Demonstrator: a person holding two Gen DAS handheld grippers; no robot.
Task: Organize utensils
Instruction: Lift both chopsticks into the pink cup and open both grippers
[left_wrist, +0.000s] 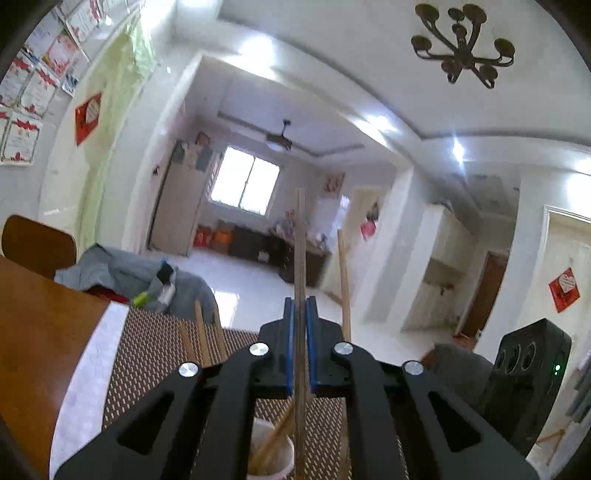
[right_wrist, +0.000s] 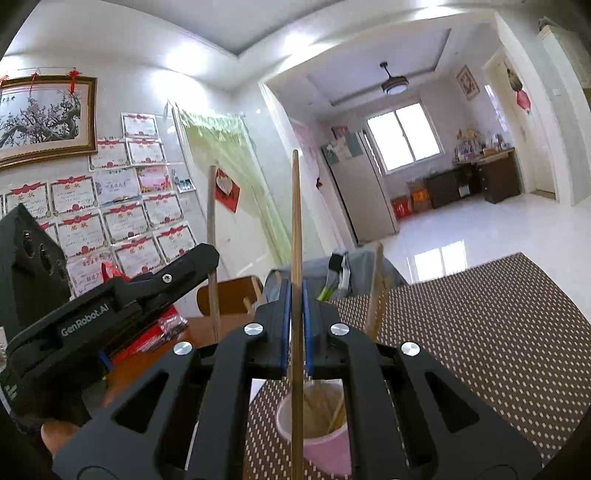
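Observation:
My left gripper (left_wrist: 300, 314) is shut on an upright wooden chopstick (left_wrist: 300, 236) above a pale cup (left_wrist: 273, 454) that holds other chopsticks. My right gripper (right_wrist: 294, 295) is shut on another upright wooden chopstick (right_wrist: 295, 206), whose lower end hangs beside the pink cup (right_wrist: 325, 424) holding several chopsticks. The left gripper (right_wrist: 212, 264) shows in the right wrist view, gripping its chopstick (right_wrist: 211, 206). The chopstick held by the right gripper shows at the right in the left wrist view (left_wrist: 343, 273). More chopsticks (left_wrist: 202, 332) stick up from the mat.
A brown dotted placemat (right_wrist: 480, 325) covers a wooden table (left_wrist: 40, 332). A wooden chair (left_wrist: 37, 243) with grey clothing (left_wrist: 122, 273) stands behind. A red packet (right_wrist: 155, 336) lies on the table. The right gripper's black body (left_wrist: 528, 384) is at right.

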